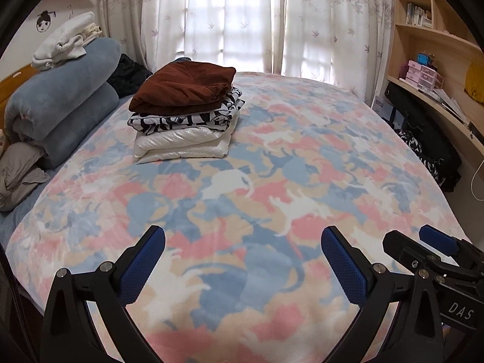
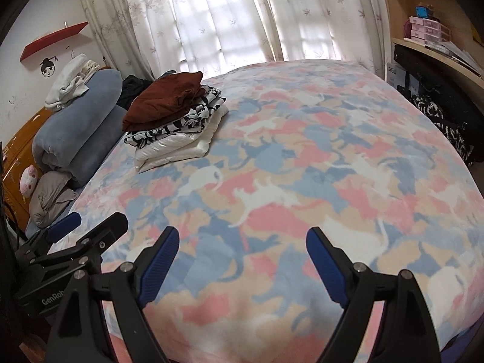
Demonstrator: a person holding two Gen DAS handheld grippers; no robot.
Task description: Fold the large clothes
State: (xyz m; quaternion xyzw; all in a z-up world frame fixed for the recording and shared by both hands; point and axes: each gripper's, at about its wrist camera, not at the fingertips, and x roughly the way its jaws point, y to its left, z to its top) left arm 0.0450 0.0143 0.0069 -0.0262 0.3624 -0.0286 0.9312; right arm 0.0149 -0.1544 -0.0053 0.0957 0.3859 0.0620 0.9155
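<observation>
Both tools wide and empty over the bed.
Left tool [image 1: 243,260] and right tool [image 2: 242,260] hover above the blanket [image 1: 272,166]; folded stack [image 1: 184,115] upper left.

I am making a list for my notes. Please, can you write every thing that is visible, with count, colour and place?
folded clothes stack: one; brown, black-white, white; on bed, far left
bed cover: one; pink, blue, beige, white cats; over bed
rolled blanket: one, blue, left edge
white garments: one heap, on the blanket
grey cloth: one, left, below the blanket
curtains: white, leaf print, behind bed
shelves: wooden, right
left claw: open, empty
right claw: open, empty
</observation>
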